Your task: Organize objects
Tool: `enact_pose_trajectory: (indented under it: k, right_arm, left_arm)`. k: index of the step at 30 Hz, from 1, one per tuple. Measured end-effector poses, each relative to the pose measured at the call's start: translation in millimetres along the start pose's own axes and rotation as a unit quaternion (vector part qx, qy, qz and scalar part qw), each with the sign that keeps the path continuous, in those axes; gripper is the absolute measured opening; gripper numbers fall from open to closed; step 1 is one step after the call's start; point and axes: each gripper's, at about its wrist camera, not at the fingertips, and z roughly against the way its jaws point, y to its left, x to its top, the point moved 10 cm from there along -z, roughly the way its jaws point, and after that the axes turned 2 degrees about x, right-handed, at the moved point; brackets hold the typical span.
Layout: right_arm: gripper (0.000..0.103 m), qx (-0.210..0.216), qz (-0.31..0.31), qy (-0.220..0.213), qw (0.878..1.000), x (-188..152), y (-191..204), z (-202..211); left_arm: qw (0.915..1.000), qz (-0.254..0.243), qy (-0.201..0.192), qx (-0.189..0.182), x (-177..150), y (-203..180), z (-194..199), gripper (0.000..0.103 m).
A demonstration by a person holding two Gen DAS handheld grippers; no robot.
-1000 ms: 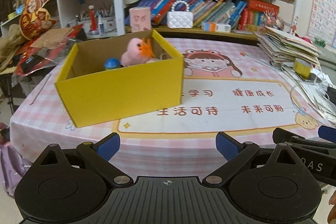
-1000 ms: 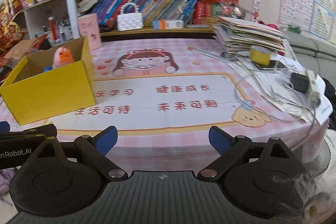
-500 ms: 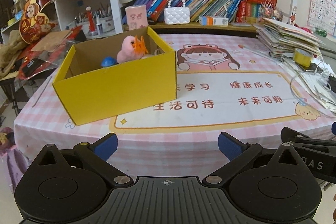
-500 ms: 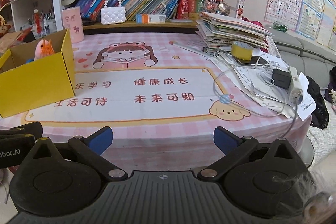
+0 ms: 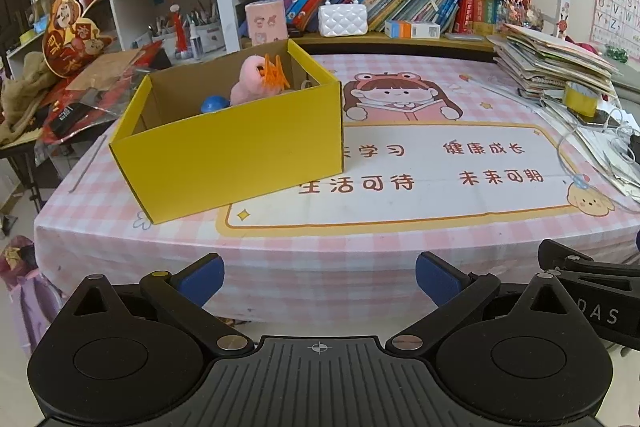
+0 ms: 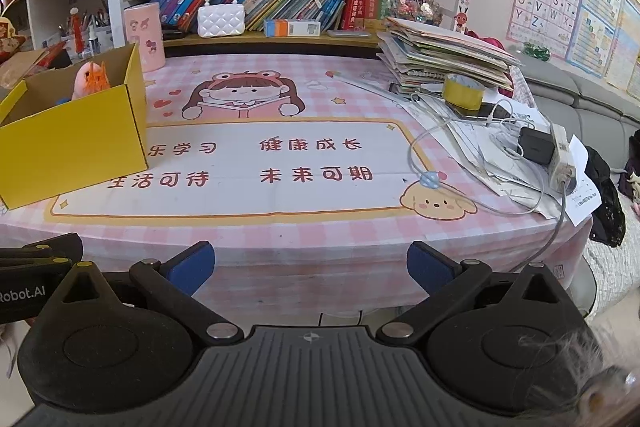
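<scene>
We hold left gripper (image 5: 319, 277) and right gripper (image 6: 310, 266) spread apart, unloaded, short of table; pink plush toy (image 5: 256, 81) inside yellow cardboard box (image 5: 236, 151).

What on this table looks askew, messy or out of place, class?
The yellow box sits skewed, its edges at an angle to the printed border of the table mat. On the right, white cables sprawl over loose papers overhanging the table edge.
</scene>
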Motion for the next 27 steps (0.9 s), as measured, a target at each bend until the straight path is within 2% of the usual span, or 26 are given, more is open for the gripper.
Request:
enact_pose_trajectory:
  k: [27]
  right_arm:
    - [0.103,-0.007,0.001,-0.002,1.000,1.4,-0.8,5.6]
  left_arm:
    - [1.0000,-0.003,-0.009,0.003,0.1,2.3,7.6,0.103]
